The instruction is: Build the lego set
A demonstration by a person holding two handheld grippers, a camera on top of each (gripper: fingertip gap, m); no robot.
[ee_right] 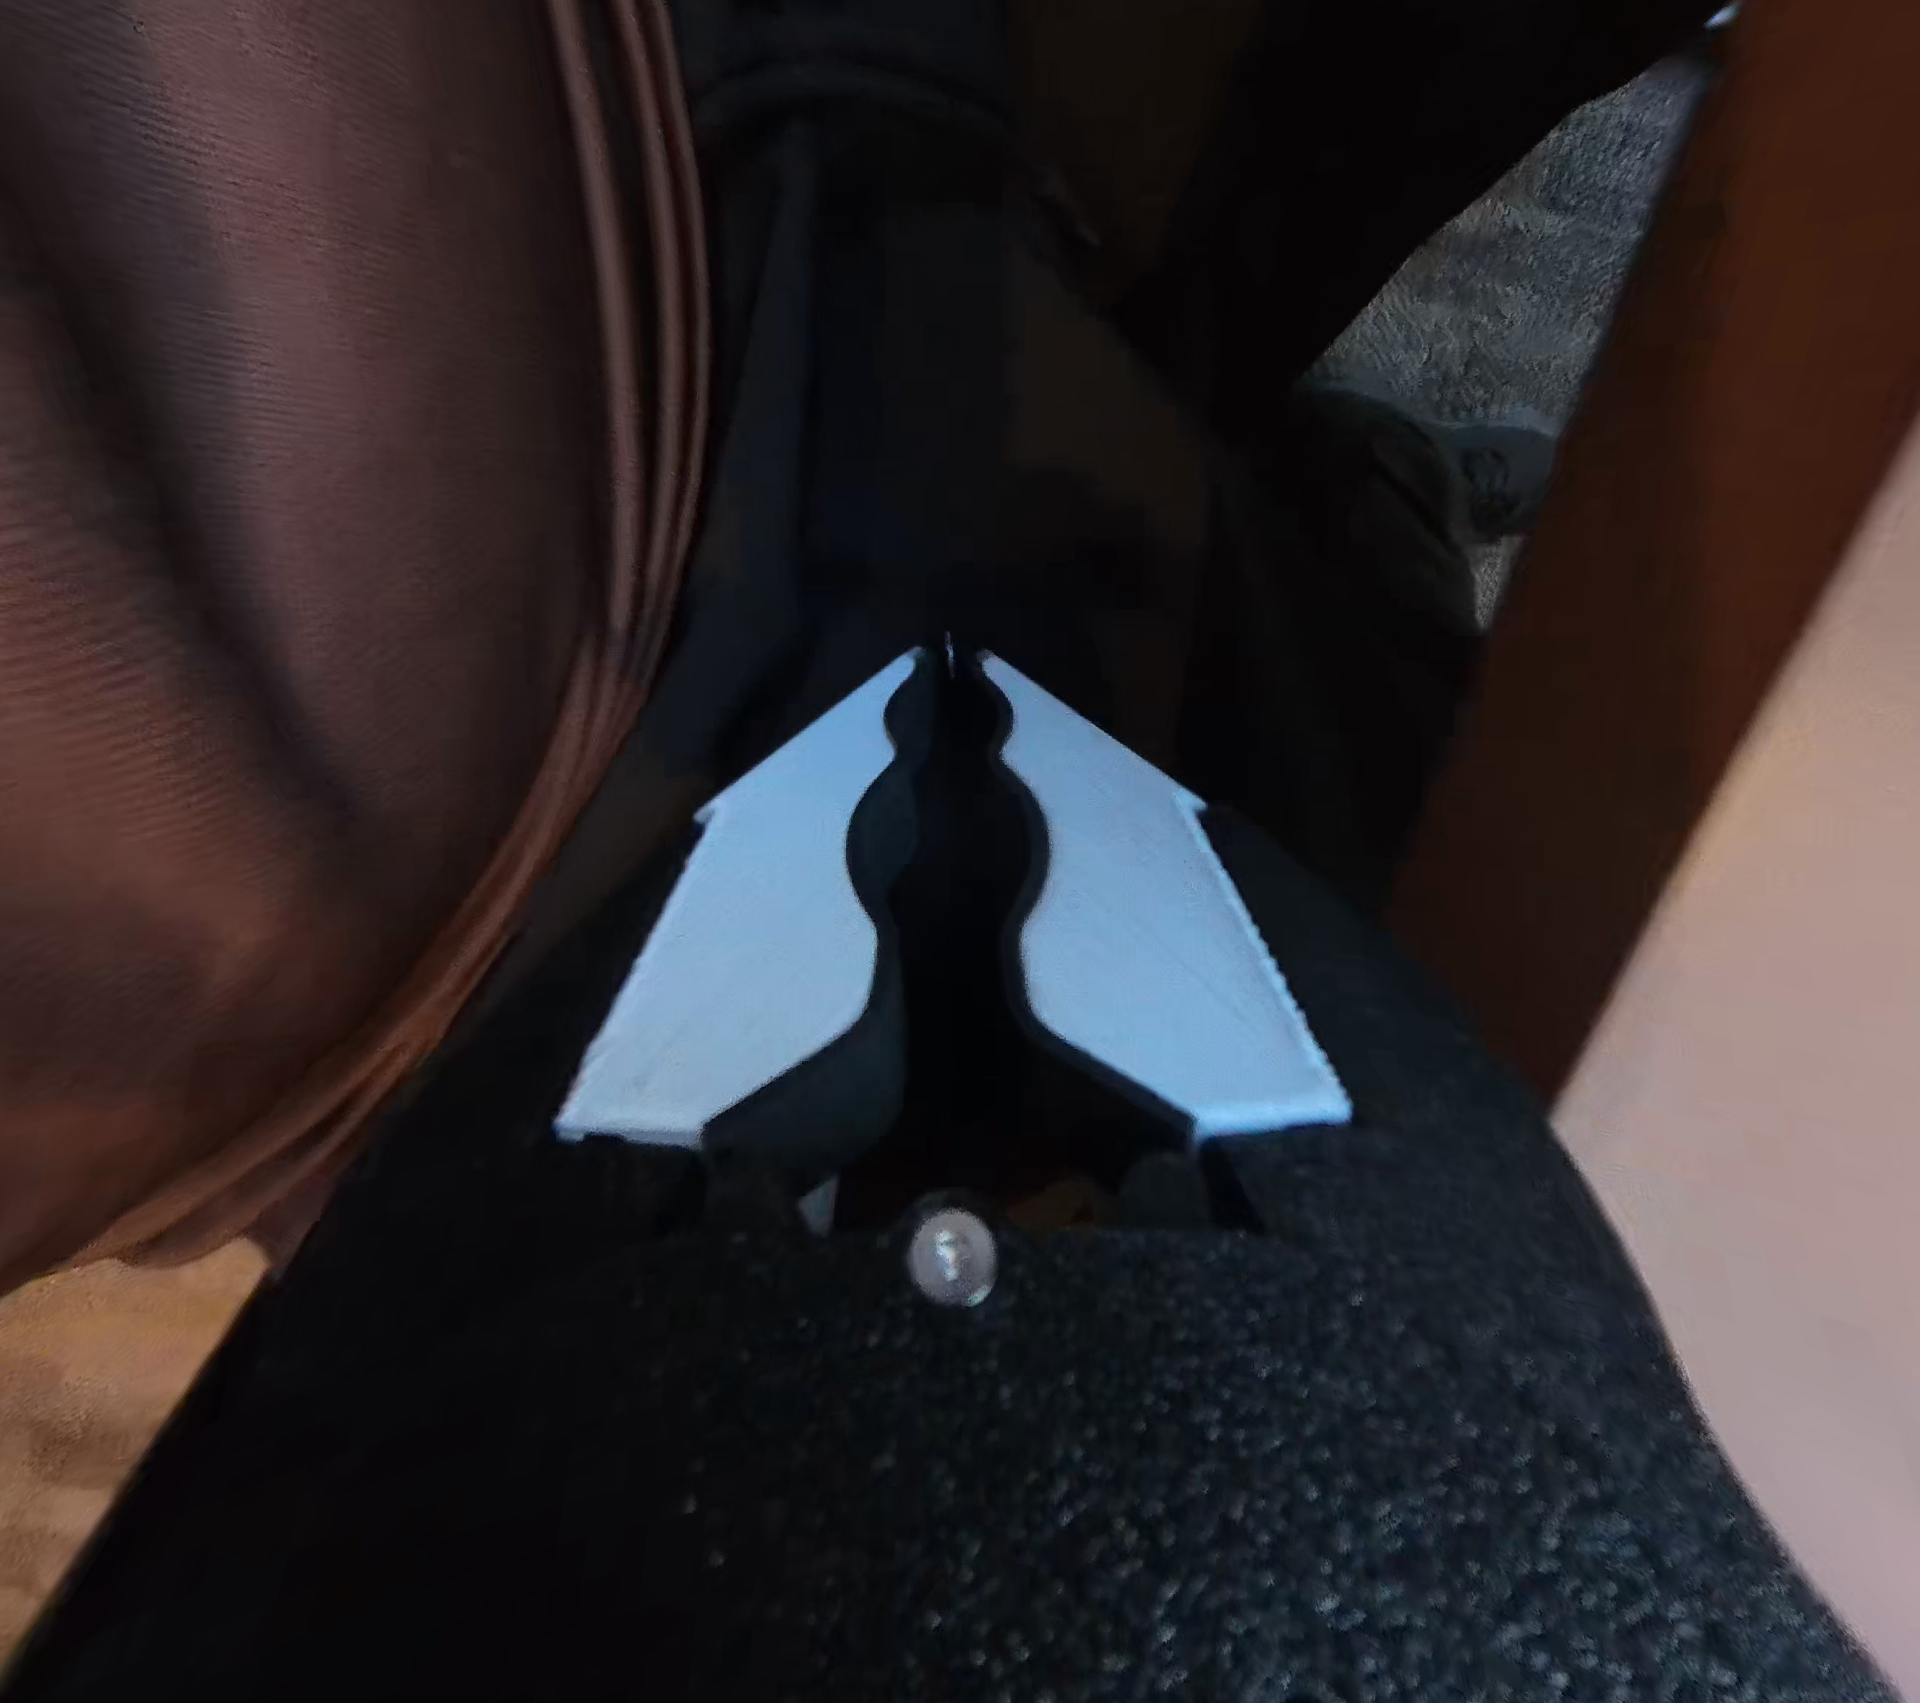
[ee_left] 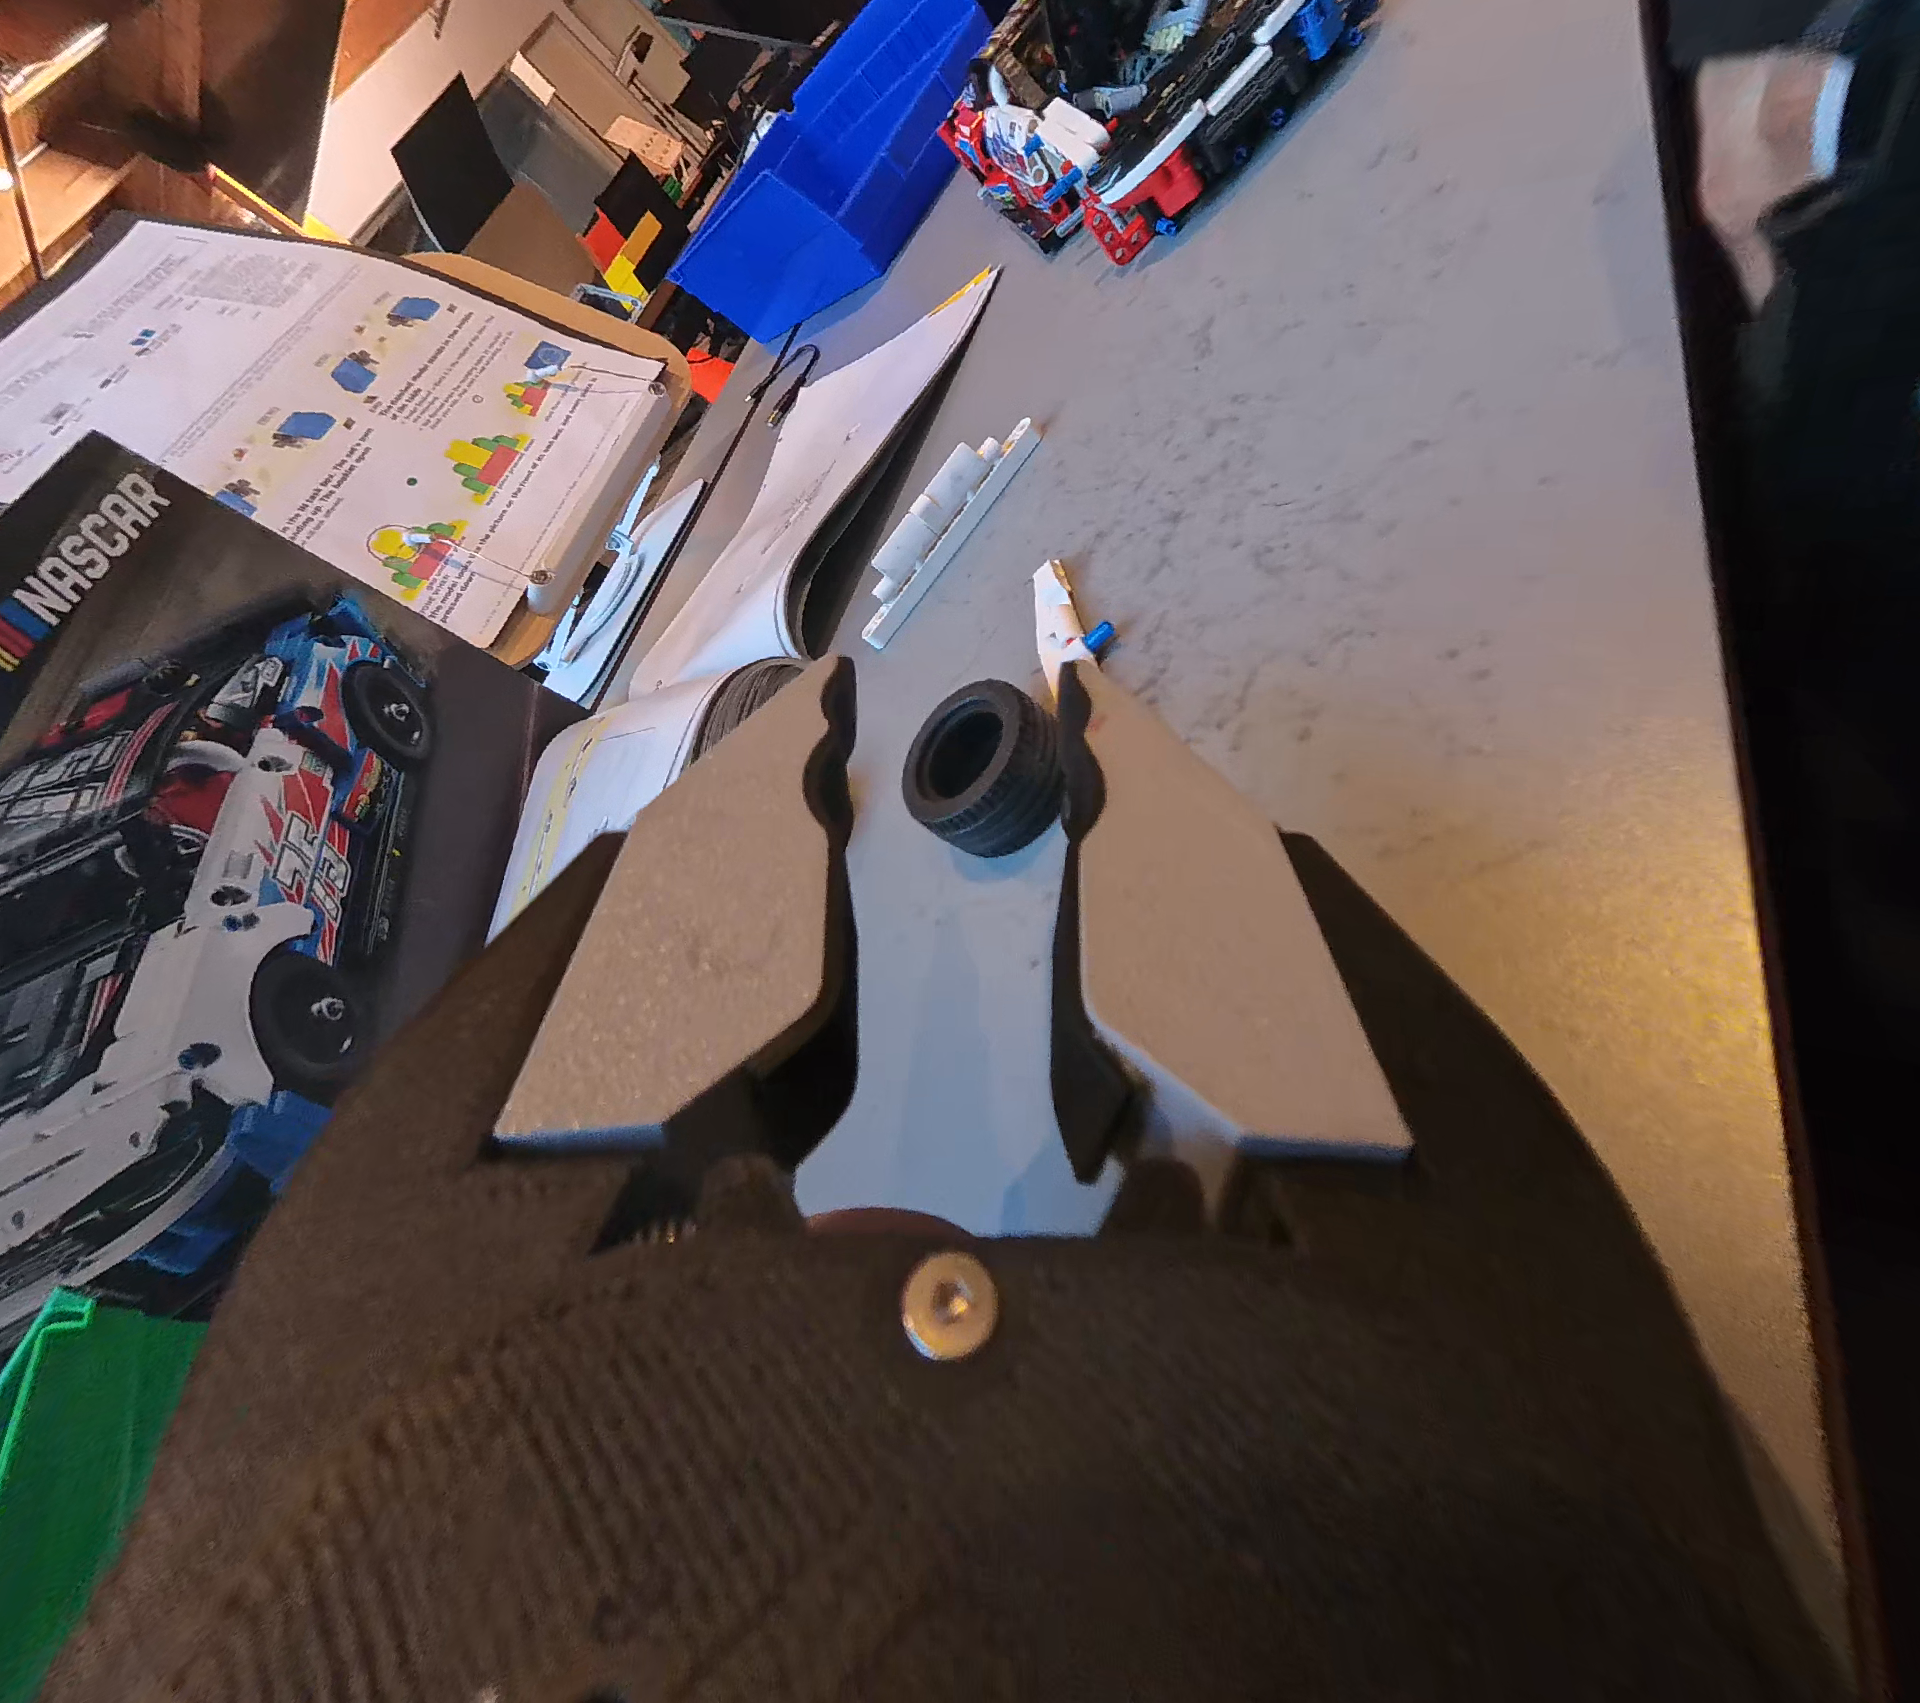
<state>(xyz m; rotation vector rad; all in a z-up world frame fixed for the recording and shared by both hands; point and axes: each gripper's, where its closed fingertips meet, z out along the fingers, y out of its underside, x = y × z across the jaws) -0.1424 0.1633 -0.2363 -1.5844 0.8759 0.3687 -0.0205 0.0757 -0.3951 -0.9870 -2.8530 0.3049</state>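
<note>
A black rubber tyre (ee_left: 982,770) lies on the grey table (ee_left: 1403,614) between the fingers of my left gripper (ee_left: 956,703). The gripper is open; the tyre rests against the right finger with a gap to the left one. Just beyond lie a small white piece with a blue pin (ee_left: 1070,630) and a long white assembly (ee_left: 951,531). The partly built car (ee_left: 1164,84), black, white, red and blue, stands farther back. My right gripper (ee_right: 951,661) is shut and empty, held off the table, pointing at dark clothing.
An open instruction booklet (ee_left: 810,490) lies left of the white parts, with the set's box (ee_left: 208,822) and a green bin (ee_left: 62,1445) nearer left. A blue bin (ee_left: 842,147) stands at the back. The table edge (ee_left: 1725,718) runs along the right. Carpet (ee_right: 1507,282) shows below.
</note>
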